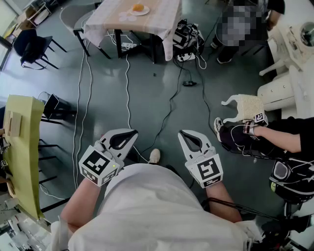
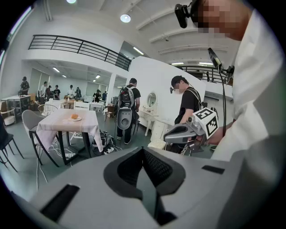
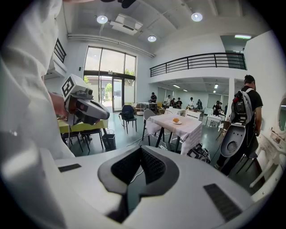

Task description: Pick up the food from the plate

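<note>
I hold my left gripper [image 1: 123, 138] and right gripper [image 1: 192, 139] low in the frame, both closed tight on nothing. The orange food [image 1: 138, 8] sits on its white plate [image 1: 146, 12] on the cloth-covered table [image 1: 162, 18] at top centre, well apart from both.

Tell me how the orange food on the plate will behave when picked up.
The orange food looks small and rounded, so it is probably light and may roll on the plate if nudged. From this far its surface cannot be judged; it could be soft, so a gentle squeeze seems wise. The plate sits on a tablecloth and might slide.
</note>
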